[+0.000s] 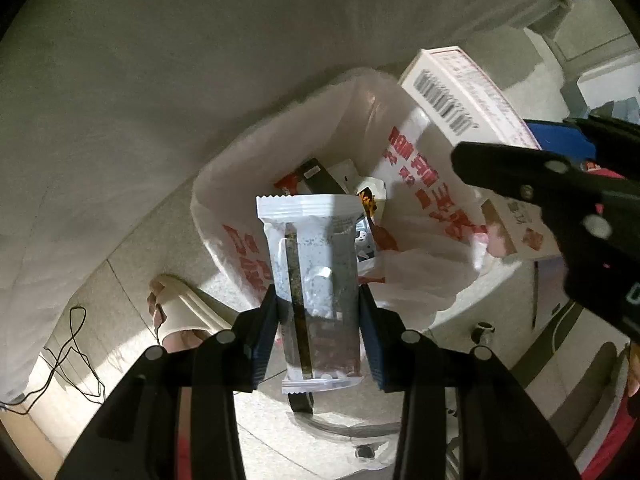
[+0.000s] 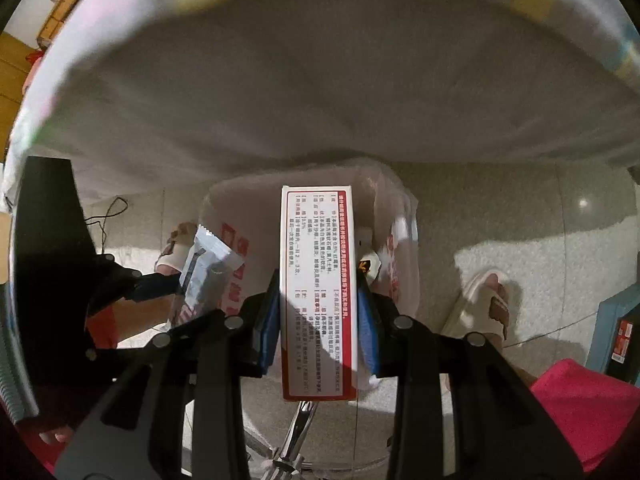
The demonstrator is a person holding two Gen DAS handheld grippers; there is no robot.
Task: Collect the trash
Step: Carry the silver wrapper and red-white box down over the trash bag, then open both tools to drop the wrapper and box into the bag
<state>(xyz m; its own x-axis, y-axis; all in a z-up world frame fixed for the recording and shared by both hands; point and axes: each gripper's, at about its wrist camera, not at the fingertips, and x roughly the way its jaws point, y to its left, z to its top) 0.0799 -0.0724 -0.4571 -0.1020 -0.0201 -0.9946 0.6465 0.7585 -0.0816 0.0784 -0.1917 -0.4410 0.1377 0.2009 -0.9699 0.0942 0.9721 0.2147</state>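
My left gripper (image 1: 318,304) is shut on a white snack wrapper (image 1: 316,276) and holds it over the open trash bin lined with a white bag with red print (image 1: 432,196). My right gripper (image 2: 318,292) is shut on a white carton with red edges (image 2: 316,280), also held above the bin (image 2: 392,248). The carton shows at upper right in the left wrist view (image 1: 460,96), with the right gripper (image 1: 560,200) behind it. The wrapper (image 2: 204,268) and left gripper show at left in the right wrist view. Several wrappers (image 1: 340,184) lie inside the bin.
A white cloth-covered table edge (image 2: 320,92) overhangs the bin. My feet in beige slippers (image 2: 484,304) (image 1: 180,312) stand on the grey tiled floor on both sides. A black cable (image 1: 76,344) lies at left. A blue-green box (image 2: 616,332) stands at right.
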